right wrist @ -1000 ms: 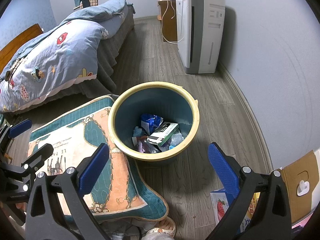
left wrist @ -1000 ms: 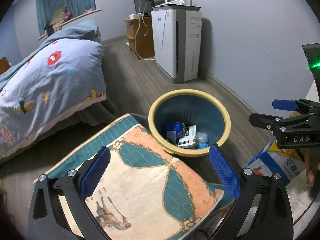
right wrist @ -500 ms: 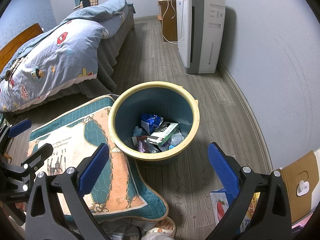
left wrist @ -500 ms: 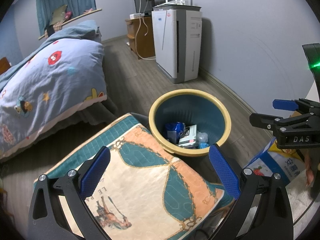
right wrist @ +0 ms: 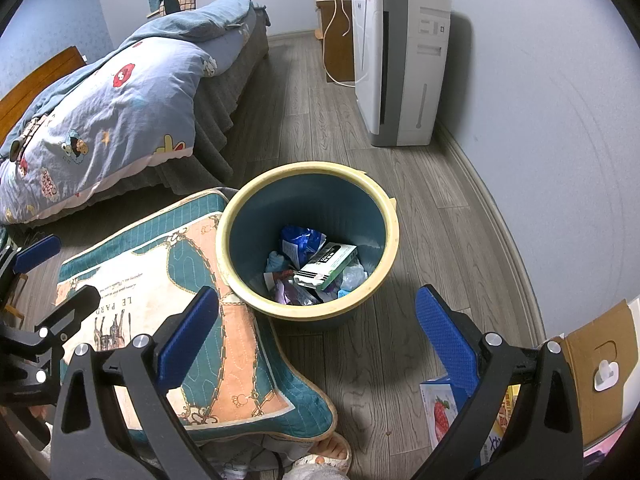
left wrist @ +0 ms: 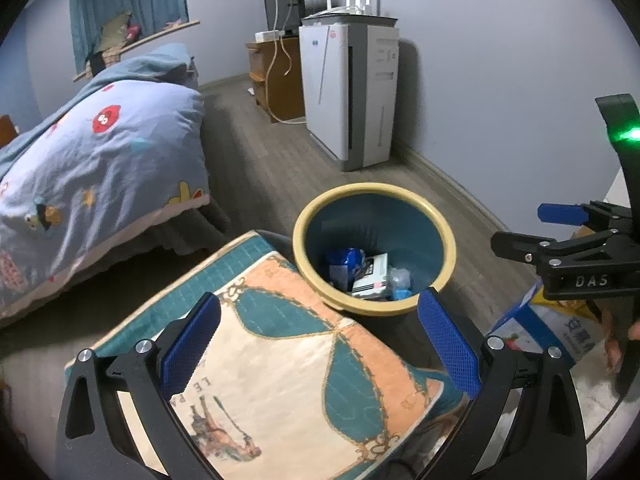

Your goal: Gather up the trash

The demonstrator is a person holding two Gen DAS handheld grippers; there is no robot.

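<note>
Two grippers are held over a patterned cushion (right wrist: pixel 168 292): left gripper (left wrist: pixel 320 340) and right gripper (right wrist: pixel 316 332), each spread wide with nothing between its blue pads. One bin (right wrist: pixel 240 216), teal with a yellow rim, is set on the wood floor (right wrist: pixel 420 208), touching the cushion. Trash (right wrist: pixel 316 268), wrappers and a small box, is seen at the bin's bottom.
</note>
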